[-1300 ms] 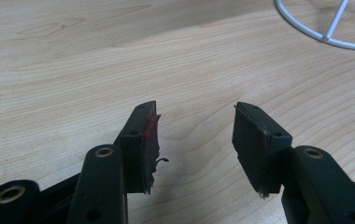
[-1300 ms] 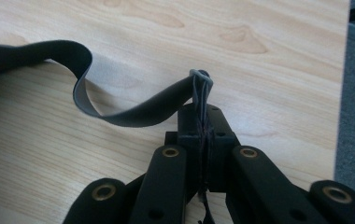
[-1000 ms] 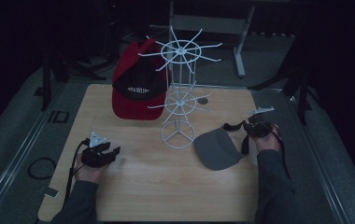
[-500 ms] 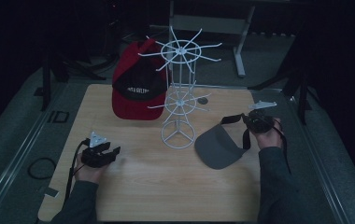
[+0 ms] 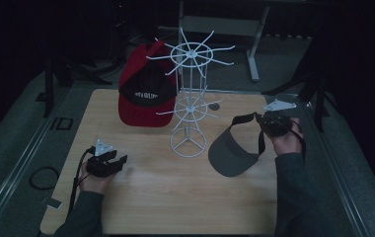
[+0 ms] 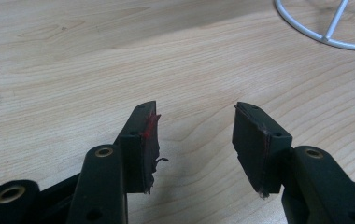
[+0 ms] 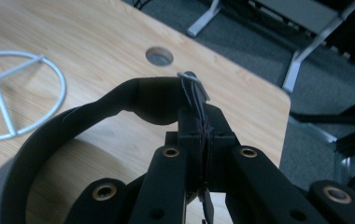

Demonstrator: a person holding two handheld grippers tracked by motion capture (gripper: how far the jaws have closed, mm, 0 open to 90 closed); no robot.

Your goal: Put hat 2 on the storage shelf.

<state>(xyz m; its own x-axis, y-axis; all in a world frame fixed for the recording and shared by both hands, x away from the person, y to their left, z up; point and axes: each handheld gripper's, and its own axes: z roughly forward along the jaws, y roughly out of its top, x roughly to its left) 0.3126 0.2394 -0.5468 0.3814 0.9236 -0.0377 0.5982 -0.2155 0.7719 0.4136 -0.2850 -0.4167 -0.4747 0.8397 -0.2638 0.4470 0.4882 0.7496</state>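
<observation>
A grey sun visor (image 5: 230, 153) hangs at the right of the table, its brim low over the wood and its black strap (image 7: 138, 100) lifted. My right gripper (image 5: 269, 121) is shut on that strap; in the right gripper view the pads (image 7: 202, 128) pinch the band and its metal buckle. My left gripper (image 5: 110, 164) rests at the front left of the table, open, with bare wood between its fingers (image 6: 145, 140). A white wire hat stand (image 5: 190, 98) rises in the middle. A red cap (image 5: 143, 91) hangs on the stand's left side.
The stand's round wire base (image 6: 325, 28) lies ahead and to the right of the left gripper. A cable hole (image 7: 159, 56) sits in the table near its far right edge. Metal frame legs (image 5: 252, 54) stand on the floor beyond the table.
My right gripper has risen with the visor's strap, lifting the back of the visor. The left gripper has stayed where it was.
</observation>
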